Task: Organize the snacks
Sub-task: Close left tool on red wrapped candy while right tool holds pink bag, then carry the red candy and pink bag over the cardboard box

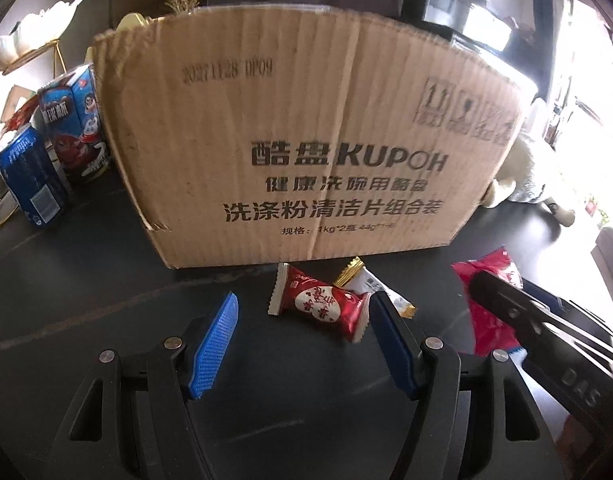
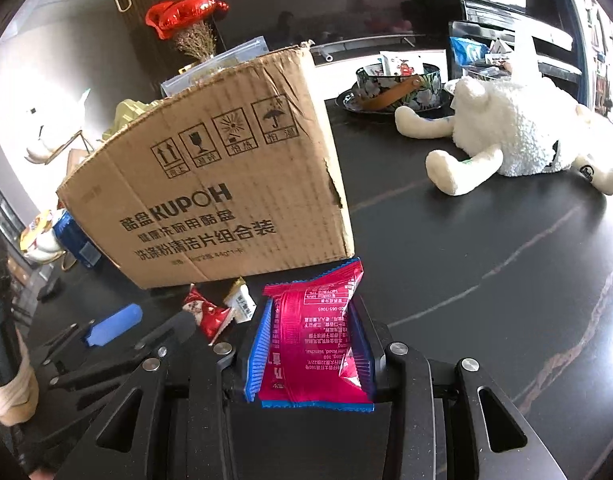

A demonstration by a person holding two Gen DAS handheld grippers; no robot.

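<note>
A red wrapped candy (image 1: pixel 322 306) lies on the dark table just in front of the cardboard box (image 1: pixel 306 140). A white and gold candy (image 1: pixel 370 280) sits behind it. My left gripper (image 1: pixel 306 312) is open, its blue pads on either side of the red candy, and the right pad is close to it. My right gripper (image 2: pixel 312 314) is shut on a red snack packet (image 2: pixel 314 332) with blue edges, held beside the box's right corner (image 2: pixel 338 200). The same packet (image 1: pixel 486 280) shows in the left wrist view. Both candies (image 2: pixel 208 312) lie left of it.
A blue can (image 1: pixel 30 176) and drink cartons (image 1: pixel 74 124) stand left of the box. A white plush sheep (image 2: pixel 514 132) lies on the table at the right, with a patterned bowl (image 2: pixel 398 80) behind it. A red balloon (image 2: pixel 182 12) and dried flowers rise behind the box.
</note>
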